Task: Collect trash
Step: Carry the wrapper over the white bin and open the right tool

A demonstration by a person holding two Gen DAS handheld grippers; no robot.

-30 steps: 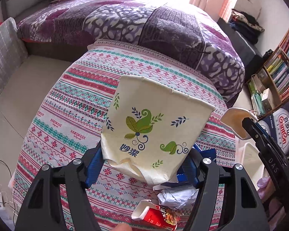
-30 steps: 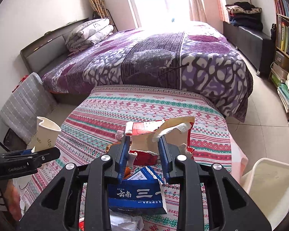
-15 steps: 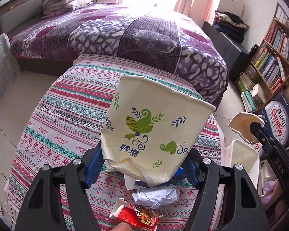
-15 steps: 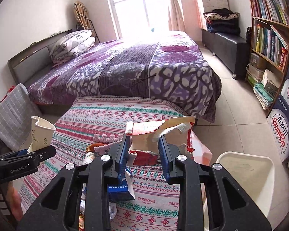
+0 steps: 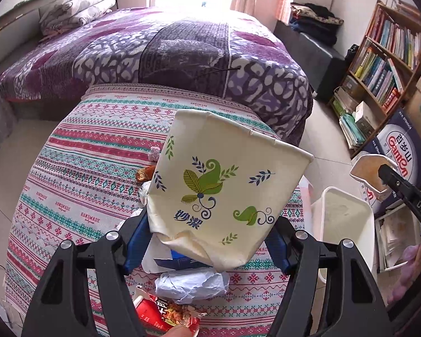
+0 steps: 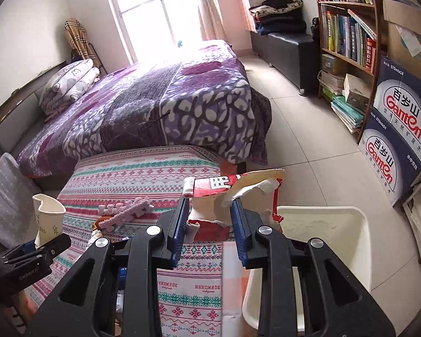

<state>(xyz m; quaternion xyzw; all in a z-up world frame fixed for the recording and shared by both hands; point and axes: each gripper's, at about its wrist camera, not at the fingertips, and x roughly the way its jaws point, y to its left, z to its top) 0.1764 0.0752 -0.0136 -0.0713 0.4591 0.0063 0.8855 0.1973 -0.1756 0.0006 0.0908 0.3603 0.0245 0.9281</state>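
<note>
My left gripper [image 5: 207, 241] is shut on a crushed cream paper cup [image 5: 224, 191] with green leaf print, held above the table; the cup also shows in the right wrist view [image 6: 47, 219]. My right gripper [image 6: 210, 224] is shut on a torn red and white carton [image 6: 233, 193], held near the table's right edge beside the white trash bin [image 6: 322, 221]. The bin also shows in the left wrist view [image 5: 348, 219], with the right gripper's carton [image 5: 370, 171] above it. On the table lie a crumpled white paper [image 5: 190, 282], a red wrapper [image 5: 165, 316] and a blue box [image 5: 179, 261].
The table has a striped patterned cloth [image 5: 84, 168]. A pink foam piece [image 6: 126, 210] lies on it. A purple bed [image 6: 168, 104] stands behind. A bookshelf [image 6: 348, 28] and stacked boxes [image 6: 398, 143] line the right wall over tiled floor.
Both grippers have moved to the right with their loads. The right gripper now stands beside the bin, which fills more of its view.
</note>
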